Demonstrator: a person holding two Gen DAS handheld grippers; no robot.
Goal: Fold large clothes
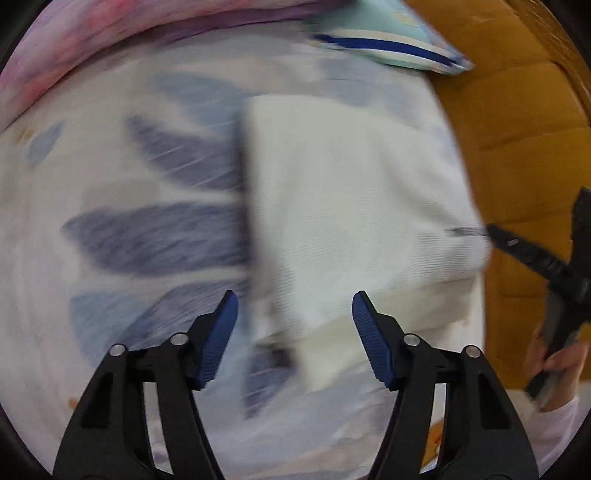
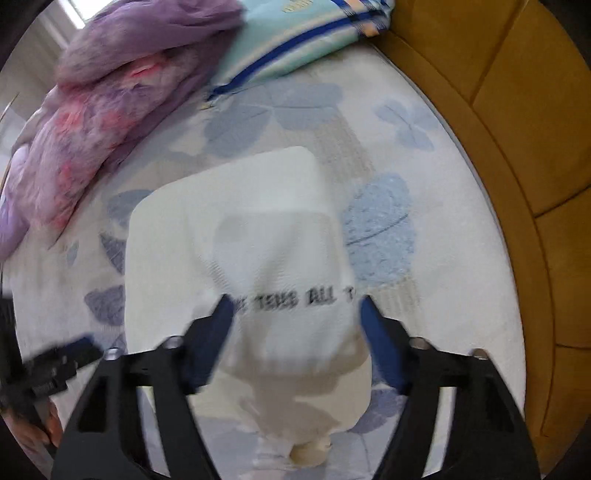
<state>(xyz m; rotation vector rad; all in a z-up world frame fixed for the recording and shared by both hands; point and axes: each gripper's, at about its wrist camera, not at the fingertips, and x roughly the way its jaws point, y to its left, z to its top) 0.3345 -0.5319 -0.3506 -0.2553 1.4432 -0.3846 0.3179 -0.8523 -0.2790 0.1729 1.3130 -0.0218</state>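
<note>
A white garment [image 1: 354, 206] with black lettering lies folded into a compact rectangle on the leaf-print bed sheet [image 1: 122, 206]. It also shows in the right wrist view [image 2: 255, 236], where the lettering sits between my fingers. My left gripper [image 1: 293, 314] is open and empty, hovering over the garment's near edge. My right gripper [image 2: 295, 314] is open and empty above the garment's near end. The right gripper also shows in the left wrist view [image 1: 554, 269], held by a hand beyond the garment's right edge. Both views are motion-blurred.
A purple and pink blanket [image 2: 122, 92] is bunched at the back left of the bed. A turquoise pillow [image 2: 306, 33] with a blue stripe lies at the back. A mustard padded headboard [image 2: 517, 129] curves along the right side.
</note>
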